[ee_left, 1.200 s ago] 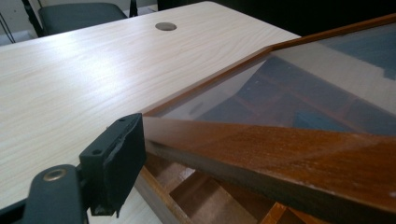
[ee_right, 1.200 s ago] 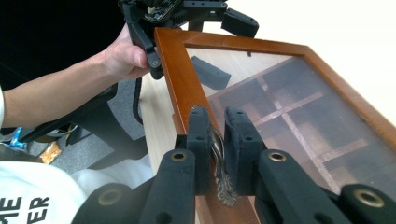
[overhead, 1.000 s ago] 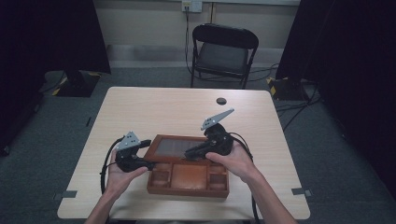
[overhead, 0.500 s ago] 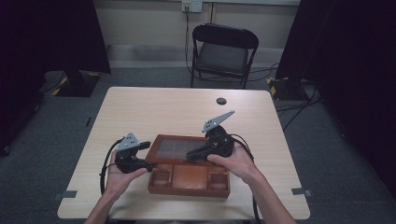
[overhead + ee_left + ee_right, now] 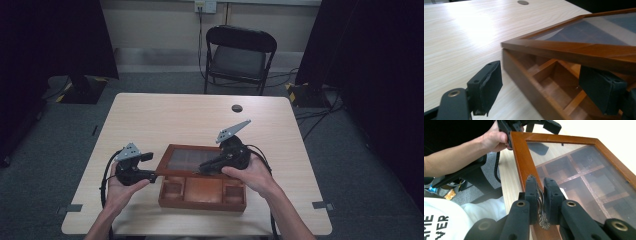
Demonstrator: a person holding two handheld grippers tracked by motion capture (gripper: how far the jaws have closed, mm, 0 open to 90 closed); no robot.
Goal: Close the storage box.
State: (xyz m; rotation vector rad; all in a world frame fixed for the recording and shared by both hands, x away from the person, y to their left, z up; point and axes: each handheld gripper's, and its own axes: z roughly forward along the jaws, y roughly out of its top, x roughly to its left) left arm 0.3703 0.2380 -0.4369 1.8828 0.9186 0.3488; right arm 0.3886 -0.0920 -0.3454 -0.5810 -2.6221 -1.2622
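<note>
Our right tool point(image 5: 539, 195) pinches the lid's metal latch point(image 5: 541, 205), the glass lid point(image 5: 192, 159) stretching ahead, while our left tool point(image 5: 544, 85) gapes wide astride the box point(image 5: 202, 192) corner.

The box point(image 5: 202, 192) is reddish-brown wood, and its lid point(image 5: 524, 162) has the same warm brown frame around a dark, smoky pane, while the table point(image 5: 190, 120) is pale beige with fine straight grain and a small dark round disc point(image 5: 237, 108) toward the upper middle of the high view. Both grippers, left point(image 5: 150, 166) and right point(image 5: 540, 192), are black with grey plates, and a dull metal ornament point(image 5: 541, 216) sits between the right one's pads. At the top of the high view stands a black chair point(image 5: 239, 52) on grey floor point(image 5: 60, 145), and a white garment with dark lettering point(image 5: 439, 222) fills the lower left of the right gripper view.
</note>
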